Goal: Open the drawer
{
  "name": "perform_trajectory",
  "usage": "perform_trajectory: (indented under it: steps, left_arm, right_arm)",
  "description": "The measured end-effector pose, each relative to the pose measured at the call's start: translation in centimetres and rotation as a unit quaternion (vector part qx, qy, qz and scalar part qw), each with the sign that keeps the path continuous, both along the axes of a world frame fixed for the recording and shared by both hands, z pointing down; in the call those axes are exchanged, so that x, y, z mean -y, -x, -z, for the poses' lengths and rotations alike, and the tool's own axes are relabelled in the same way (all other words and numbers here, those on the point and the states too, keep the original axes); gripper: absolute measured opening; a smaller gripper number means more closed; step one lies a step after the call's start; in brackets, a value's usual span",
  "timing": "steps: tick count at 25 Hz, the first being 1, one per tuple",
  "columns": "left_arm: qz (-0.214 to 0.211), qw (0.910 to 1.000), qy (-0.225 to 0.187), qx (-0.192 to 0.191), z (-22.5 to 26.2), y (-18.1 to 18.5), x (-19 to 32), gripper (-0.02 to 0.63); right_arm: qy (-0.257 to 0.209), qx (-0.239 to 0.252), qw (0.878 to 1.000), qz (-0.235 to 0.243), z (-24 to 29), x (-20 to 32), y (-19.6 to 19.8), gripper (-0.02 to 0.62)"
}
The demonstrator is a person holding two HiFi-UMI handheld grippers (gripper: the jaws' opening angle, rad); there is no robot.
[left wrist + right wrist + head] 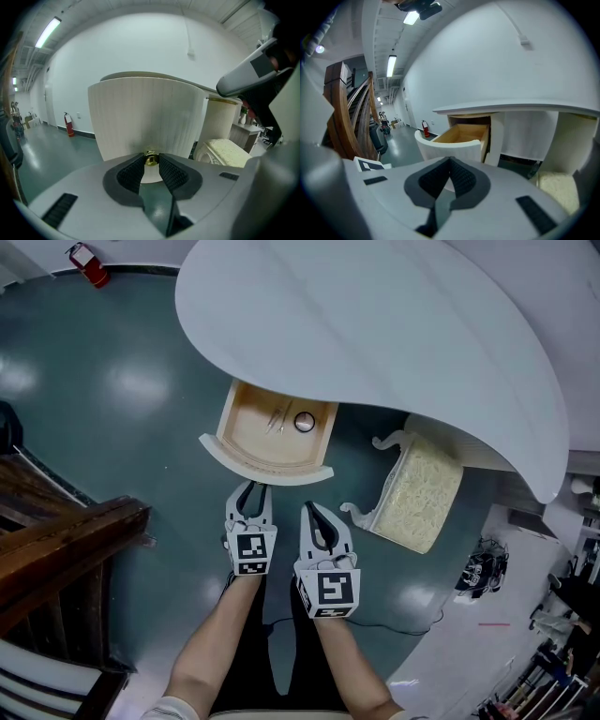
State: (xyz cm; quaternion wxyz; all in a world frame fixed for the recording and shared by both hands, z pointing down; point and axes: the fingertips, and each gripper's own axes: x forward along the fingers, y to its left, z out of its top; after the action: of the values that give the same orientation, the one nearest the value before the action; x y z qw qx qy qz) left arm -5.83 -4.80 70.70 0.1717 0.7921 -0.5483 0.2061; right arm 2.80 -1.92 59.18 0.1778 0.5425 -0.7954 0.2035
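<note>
The drawer (246, 432) stands pulled out from under the white curved table (375, 324), its wooden inside showing. Its white ribbed front (145, 117) fills the left gripper view. My left gripper (249, 487) sits at the middle of that front, and its jaws are closed on the small gold knob (150, 161). My right gripper (309, 510) hovers beside it, a little short of the drawer front, shut with nothing in it. From the right gripper view the drawer (457, 137) is seen from the side, standing open, ahead of the right gripper (450, 161).
A round ring-like object (304, 422) and some thin items (277, 416) lie in the drawer. A cream-cushioned white bench (417, 491) stands to the right under the table. Dark wooden stairs (56, 549) are at left, a red fire extinguisher (86, 263) far back.
</note>
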Motion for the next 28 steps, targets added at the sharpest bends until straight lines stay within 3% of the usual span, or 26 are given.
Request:
perform_trajectory:
  steps: [9, 28]
  left_arm:
    - [0.019, 0.9995, 0.020, -0.012, -0.1, 0.4, -1.3, 0.098]
    - [-0.004, 0.9983, 0.049, -0.031, 0.1, 0.4, -2.2, 0.100]
  right_arm:
    - [0.016, 0.001, 1.000, -0.002, -1.0, -0.9, 0.5, 0.014]
    - [0.033, 0.007, 0.999, -0.010, -0.9, -1.0, 0.4, 0.014]
